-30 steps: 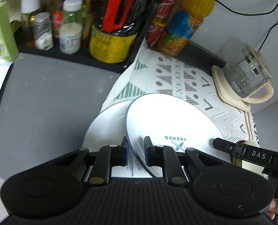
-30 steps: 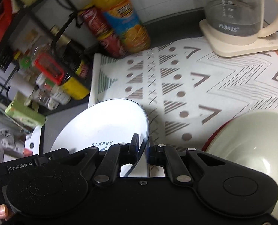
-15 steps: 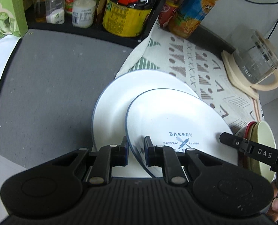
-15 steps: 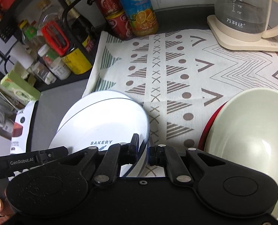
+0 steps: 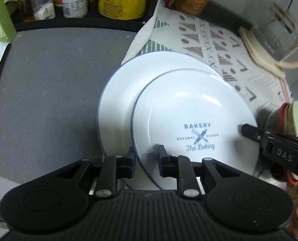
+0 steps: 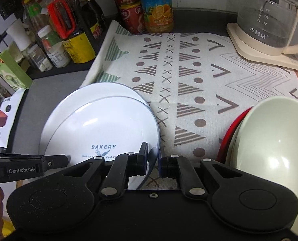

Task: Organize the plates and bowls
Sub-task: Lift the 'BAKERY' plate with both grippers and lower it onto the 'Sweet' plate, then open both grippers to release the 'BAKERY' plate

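bakery plate (image 5: pixel 189 116) sits between both my grippers, riding over a second white plate (image 5: pixel 116 100) that lies half on the grey worktop (image 5: pixel 48 80), half on the patterned cloth (image 6: pixel 189 76). left gripper (image 5: pixel 145 160): its fingers have just been opening, plate rim between them, gaps showing on both sides of the rim, so no real pinch there. right gripper (image 6: pixel 153 160): fingers closed on the plate's opposite rim. cream bowl (image 6: pixel 273 152) nested in a red-rimmed one (image 6: pixel 227 134), on the cloth to the right of the plates. glass kettle (image 6: pixel 267 18) at the far right of the cloth. bottles and jars on the rack (image 5: pixel 78 22) at the back left.
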A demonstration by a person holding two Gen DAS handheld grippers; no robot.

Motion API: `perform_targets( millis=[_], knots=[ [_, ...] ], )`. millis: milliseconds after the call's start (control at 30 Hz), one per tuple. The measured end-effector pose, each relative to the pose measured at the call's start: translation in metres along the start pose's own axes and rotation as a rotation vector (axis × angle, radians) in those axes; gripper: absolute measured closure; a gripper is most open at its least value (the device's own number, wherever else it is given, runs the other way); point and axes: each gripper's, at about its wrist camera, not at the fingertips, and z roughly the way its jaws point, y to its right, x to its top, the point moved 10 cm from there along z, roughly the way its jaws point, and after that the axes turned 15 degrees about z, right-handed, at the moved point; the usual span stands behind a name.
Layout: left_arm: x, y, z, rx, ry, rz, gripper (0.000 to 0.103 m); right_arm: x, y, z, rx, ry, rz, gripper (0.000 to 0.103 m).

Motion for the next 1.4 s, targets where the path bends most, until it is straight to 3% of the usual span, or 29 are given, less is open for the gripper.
perform_targets(
  millis=[467, 600, 800, 967, 1133, 1233, 1300, 1400],
  knots=[
    [0.028, -0.001, 0.013, 0.06, -0.131, 0.333, 0.08, -0.015, -0.006, 0.004, -0.042, 0.04, -0.009, 0.087],
    [0.034, 0.0, 0.016, 0.072, -0.158, 0.413, 0.077, -0.021, -0.006, 0.003, -0.016, 0.047, 0.006, 0.084],
    [0.043, 0.008, 0.023, 0.107, -0.201, 0.544, 0.071, -0.028, 0.006, 0.0, 0.06, 0.054, 0.139, 0.079],
    [0.048, 0.008, 0.025, 0.111, -0.223, 0.587, 0.071, -0.019, 0.009, -0.012, 0.071, 0.098, 0.186, 0.079],
    [0.046, 0.009, 0.02, 0.097, -0.21, 0.59, 0.06, -0.001, 0.017, -0.03, 0.079, 0.165, 0.25, 0.074],
    [0.044, 0.01, 0.016, 0.09, -0.2, 0.562, 0.051, 0.01, 0.017, -0.039, 0.092, 0.198, 0.271, 0.066],
    [0.044, 0.009, 0.012, 0.084, -0.184, 0.538, 0.047, 0.015, 0.014, -0.044, 0.098, 0.215, 0.262, 0.054],
    [0.046, 0.007, 0.005, 0.08, -0.152, 0.512, 0.044, 0.022, 0.015, -0.051, 0.096, 0.228, 0.257, 0.052]
  ],
)
